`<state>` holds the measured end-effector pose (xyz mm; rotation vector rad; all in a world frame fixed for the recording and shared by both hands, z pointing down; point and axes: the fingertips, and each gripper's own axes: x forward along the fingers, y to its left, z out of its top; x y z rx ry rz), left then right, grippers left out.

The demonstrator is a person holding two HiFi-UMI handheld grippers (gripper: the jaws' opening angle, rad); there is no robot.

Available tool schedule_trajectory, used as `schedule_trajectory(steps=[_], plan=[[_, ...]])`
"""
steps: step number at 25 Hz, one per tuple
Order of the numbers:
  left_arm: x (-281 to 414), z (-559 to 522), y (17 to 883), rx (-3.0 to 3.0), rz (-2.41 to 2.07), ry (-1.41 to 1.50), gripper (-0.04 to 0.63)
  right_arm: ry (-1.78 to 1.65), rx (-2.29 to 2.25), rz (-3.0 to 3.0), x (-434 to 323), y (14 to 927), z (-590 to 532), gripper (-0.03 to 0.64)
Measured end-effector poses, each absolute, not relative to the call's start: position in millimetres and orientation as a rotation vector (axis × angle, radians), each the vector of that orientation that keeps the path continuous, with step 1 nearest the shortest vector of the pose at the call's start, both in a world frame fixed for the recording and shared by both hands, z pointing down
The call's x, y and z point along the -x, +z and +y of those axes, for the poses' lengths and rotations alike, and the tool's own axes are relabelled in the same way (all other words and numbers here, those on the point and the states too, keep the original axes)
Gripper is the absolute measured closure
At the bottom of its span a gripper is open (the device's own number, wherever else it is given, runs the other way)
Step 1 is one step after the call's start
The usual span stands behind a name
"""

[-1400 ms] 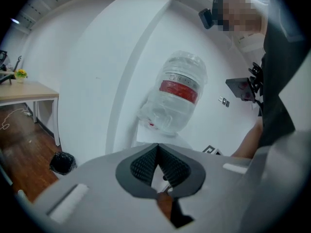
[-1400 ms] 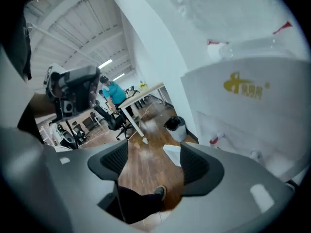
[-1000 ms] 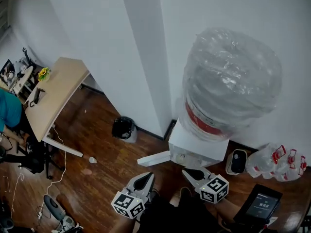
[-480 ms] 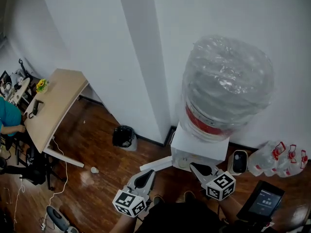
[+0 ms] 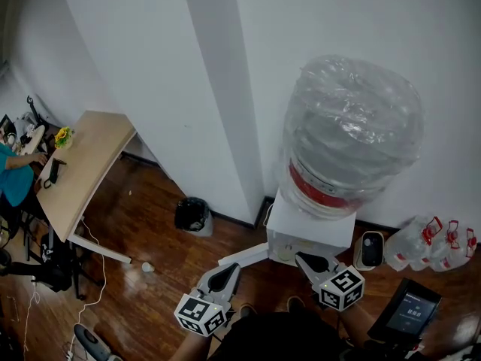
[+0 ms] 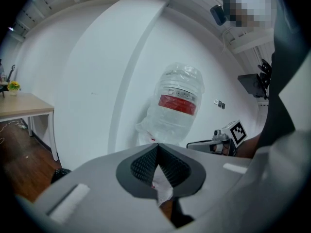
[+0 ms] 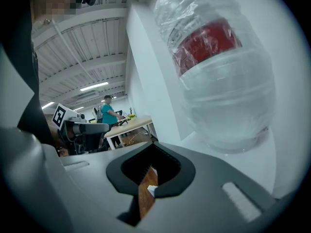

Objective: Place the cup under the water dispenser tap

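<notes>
The left tongs (image 6: 157,148) are fully shut, the two ribbed pads pressed flat against each other with nothing between them. The right tongs (image 7: 152,148) are closed just as tightly and are also empty. In the head view both are held low in front of the person and pointing forward. The right tongs are close to the front of the white water dispenser (image 5: 310,228), and the left tongs are a little apart from it, over the brown wooden floor (image 5: 158,258). The dispenser stands against the white wall (image 5: 150,66) beside a projecting corner. On top of it sits a large clear water bottle (image 5: 352,134) with a red band, wrapped in plastic film. The tap is hidden from above by the dispenser's top, and no view shows where the cup is. A black bin (image 5: 192,214) sits on the floor at the foot of the wall to the left. Further left is a pale wooden desk (image 5: 83,164), with a person in a teal top (image 5: 13,180) at its far side.
</notes>
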<state>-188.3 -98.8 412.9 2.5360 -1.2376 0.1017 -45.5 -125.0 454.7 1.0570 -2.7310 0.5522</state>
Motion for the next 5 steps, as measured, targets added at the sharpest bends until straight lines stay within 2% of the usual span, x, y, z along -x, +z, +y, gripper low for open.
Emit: schedule_trajectory(steps=[5], plan=[[190.7,-91.5,412.4,-2.536,-1.236,0.097,0.595,0.547,-1.068,-2.731,48.5,453.0,-120.6,0.617]])
